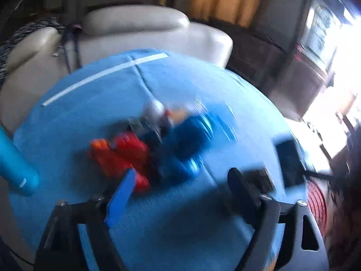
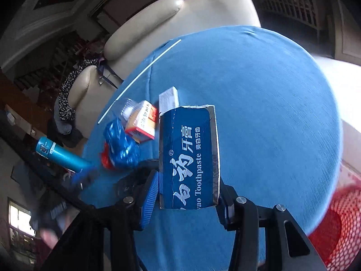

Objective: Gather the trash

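Observation:
A round table under a blue cloth (image 2: pixel 259 113) carries a small heap of trash. In the right wrist view my right gripper (image 2: pixel 187 199) is shut on a blue toothpaste box (image 2: pixel 188 155), held upright above the cloth. Behind it lie a white box (image 2: pixel 168 98), an orange-and-white carton (image 2: pixel 143 122), a crinkled blue wrapper (image 2: pixel 121 146) and a red wrapper (image 2: pixel 105 161). The left wrist view is blurred. There my left gripper (image 1: pixel 180 189) stands open just short of the red wrapper (image 1: pixel 121 153) and blue wrapper (image 1: pixel 187 144), with nothing between its fingers.
A teal bottle (image 2: pixel 61 155) stands at the table's left edge, also in the left wrist view (image 1: pixel 13 164). A red mesh basket (image 2: pixel 334 225) sits below the right rim. A cream sofa (image 2: pixel 158 22) stands behind. A dark flat thing (image 1: pixel 290 162) lies blurred at right.

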`<state>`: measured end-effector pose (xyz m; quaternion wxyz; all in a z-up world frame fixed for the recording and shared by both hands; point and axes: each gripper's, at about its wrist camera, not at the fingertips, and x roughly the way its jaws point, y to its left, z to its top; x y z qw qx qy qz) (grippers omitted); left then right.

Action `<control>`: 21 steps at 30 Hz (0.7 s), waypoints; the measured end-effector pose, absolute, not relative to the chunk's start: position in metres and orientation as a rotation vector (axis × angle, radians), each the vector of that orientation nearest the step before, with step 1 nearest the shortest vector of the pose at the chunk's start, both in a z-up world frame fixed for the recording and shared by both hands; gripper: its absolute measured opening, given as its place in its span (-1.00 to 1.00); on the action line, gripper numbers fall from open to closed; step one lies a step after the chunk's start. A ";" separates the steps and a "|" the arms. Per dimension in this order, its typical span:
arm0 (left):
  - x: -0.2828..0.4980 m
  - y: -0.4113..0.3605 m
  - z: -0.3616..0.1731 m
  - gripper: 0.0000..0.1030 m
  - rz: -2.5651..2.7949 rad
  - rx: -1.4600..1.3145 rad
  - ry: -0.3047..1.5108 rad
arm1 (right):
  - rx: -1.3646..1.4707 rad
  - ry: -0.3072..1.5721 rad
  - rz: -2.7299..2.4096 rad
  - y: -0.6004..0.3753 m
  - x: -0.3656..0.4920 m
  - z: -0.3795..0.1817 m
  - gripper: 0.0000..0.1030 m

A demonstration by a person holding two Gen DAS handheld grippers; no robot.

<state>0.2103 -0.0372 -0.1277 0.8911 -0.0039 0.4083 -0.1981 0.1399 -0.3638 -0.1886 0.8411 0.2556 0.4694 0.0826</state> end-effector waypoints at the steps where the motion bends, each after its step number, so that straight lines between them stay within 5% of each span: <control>1: 0.222 -0.039 -0.129 0.65 -0.397 -0.017 0.854 | 0.556 0.983 0.168 -0.369 0.133 -0.190 -0.05; 7: 0.256 -0.081 -0.152 0.57 -0.362 0.111 0.886 | 0.596 0.935 0.125 -0.393 0.113 -0.187 -0.05; 8: 0.258 -0.084 -0.156 0.43 -0.344 0.130 0.886 | 0.598 0.928 0.120 -0.399 0.106 -0.186 -0.05; 9: 0.260 -0.085 -0.162 -0.10 -0.337 0.133 0.912 | 0.602 0.922 0.113 -0.403 0.102 -0.185 -0.05; 10: 0.260 -0.085 -0.166 -0.19 -0.330 0.125 0.937 | 0.604 0.915 0.109 -0.407 0.098 -0.184 -0.05; 21: 0.199 -0.090 -0.100 -0.30 -0.458 0.130 0.760 | 0.574 0.840 0.048 -0.450 0.040 -0.182 -0.05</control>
